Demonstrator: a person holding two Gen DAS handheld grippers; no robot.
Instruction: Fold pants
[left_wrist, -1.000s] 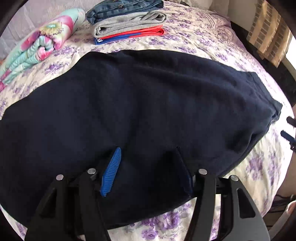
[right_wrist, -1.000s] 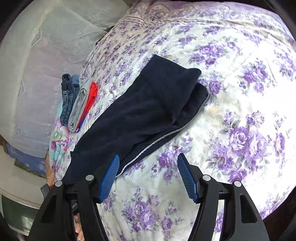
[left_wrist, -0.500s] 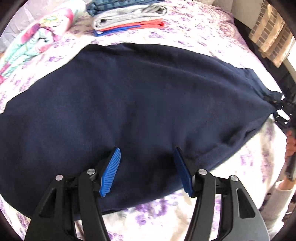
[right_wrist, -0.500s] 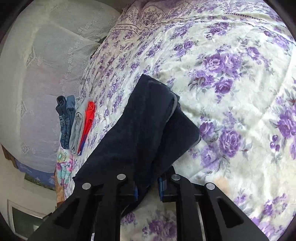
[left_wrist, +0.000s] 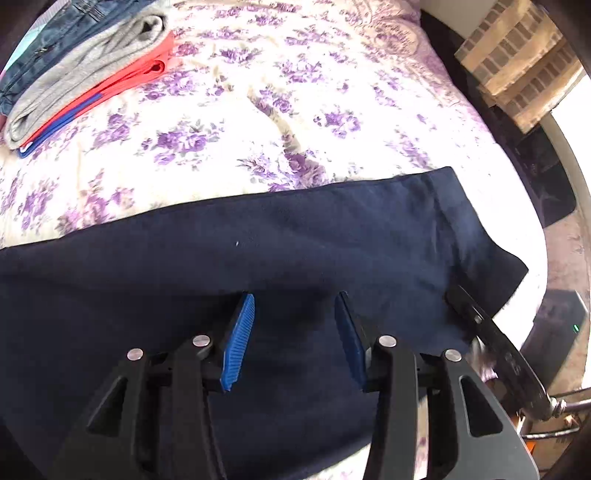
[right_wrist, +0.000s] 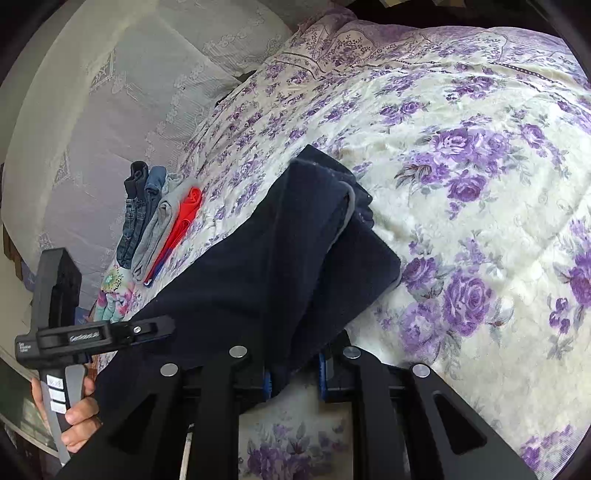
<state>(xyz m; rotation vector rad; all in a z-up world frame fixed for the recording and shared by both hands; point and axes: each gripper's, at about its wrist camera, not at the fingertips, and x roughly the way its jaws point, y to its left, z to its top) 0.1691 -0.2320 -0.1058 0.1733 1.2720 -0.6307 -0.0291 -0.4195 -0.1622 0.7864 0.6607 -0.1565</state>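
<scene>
Dark navy pants (left_wrist: 295, 251) lie across a floral bedspread (left_wrist: 258, 110), filling the lower half of the left wrist view. My left gripper (left_wrist: 293, 336) is open, its blue pads over the navy cloth, gripping nothing. In the right wrist view the pants (right_wrist: 280, 251) run away as a long folded strip. My right gripper (right_wrist: 293, 380) is shut on the near edge of the pants, with cloth pinched between its blue pads. The right gripper's black body (left_wrist: 495, 354) shows at the pants' right end in the left wrist view.
A stack of folded clothes, jeans, grey and red (left_wrist: 81, 70), lies at the far left of the bed and also shows in the right wrist view (right_wrist: 159, 225). The bed edge and a brick-patterned box (left_wrist: 517, 62) are at right. The left gripper's handle, held by a hand, (right_wrist: 59, 332) is at lower left.
My right gripper closed on the edge of the pants and now holds it. My left gripper has slid along the pants toward the right end; more bedspread shows beyond them.
</scene>
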